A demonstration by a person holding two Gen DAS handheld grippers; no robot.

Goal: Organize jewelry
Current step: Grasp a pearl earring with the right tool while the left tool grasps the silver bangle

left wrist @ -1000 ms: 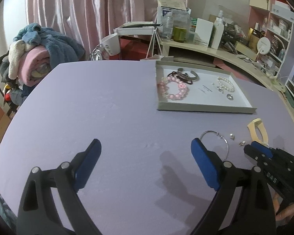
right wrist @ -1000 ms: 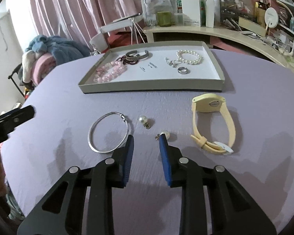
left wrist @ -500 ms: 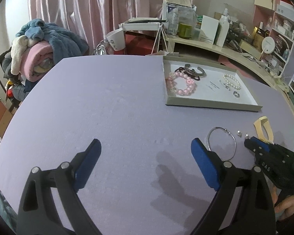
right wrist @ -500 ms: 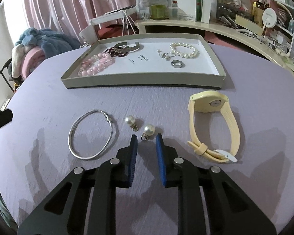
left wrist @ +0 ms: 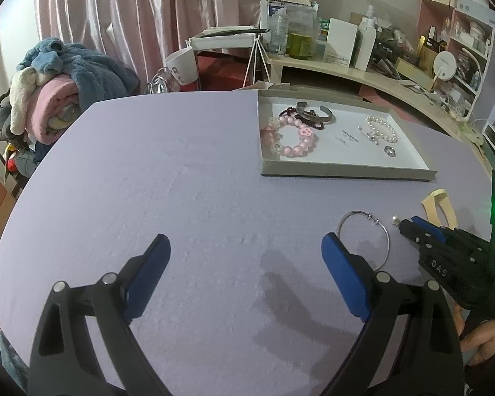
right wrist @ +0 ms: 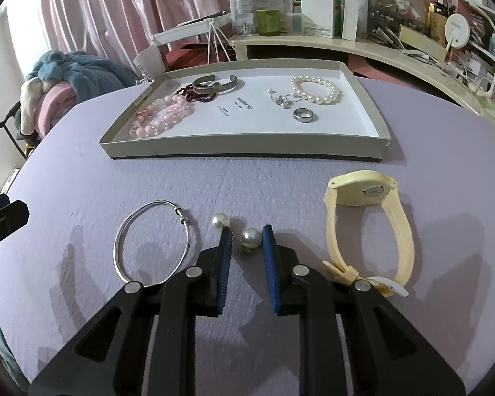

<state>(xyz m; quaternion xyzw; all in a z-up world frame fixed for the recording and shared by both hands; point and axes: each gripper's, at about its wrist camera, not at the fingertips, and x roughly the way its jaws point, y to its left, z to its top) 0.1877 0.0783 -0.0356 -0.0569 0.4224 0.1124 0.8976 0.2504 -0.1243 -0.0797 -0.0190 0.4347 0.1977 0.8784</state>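
Pearl earring sitting right between the right gripper's fingers, left one idle.

Left wrist view: left gripper (left wrist: 244, 272) has its fingers wide apart over bare lavender counter (left wrist: 181, 171); the silver bangle (left wrist: 363, 239) lies near right, the tray (left wrist: 343, 167) far right. Right wrist view: right gripper (right wrist: 246, 242) fingers slightly apart, straddling a round white pearl earring (right wrist: 250, 238) with a little metal clasp, not pinching it. A second pearl (right wrist: 220, 221) just left, cream watch (right wrist: 369, 224) to the right.

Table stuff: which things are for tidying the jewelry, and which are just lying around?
For the job: tray, pearl earrings, silver bangle, yellow watch, right claw.

Just lying about: blanket pile, shelf bottles, round mirror.
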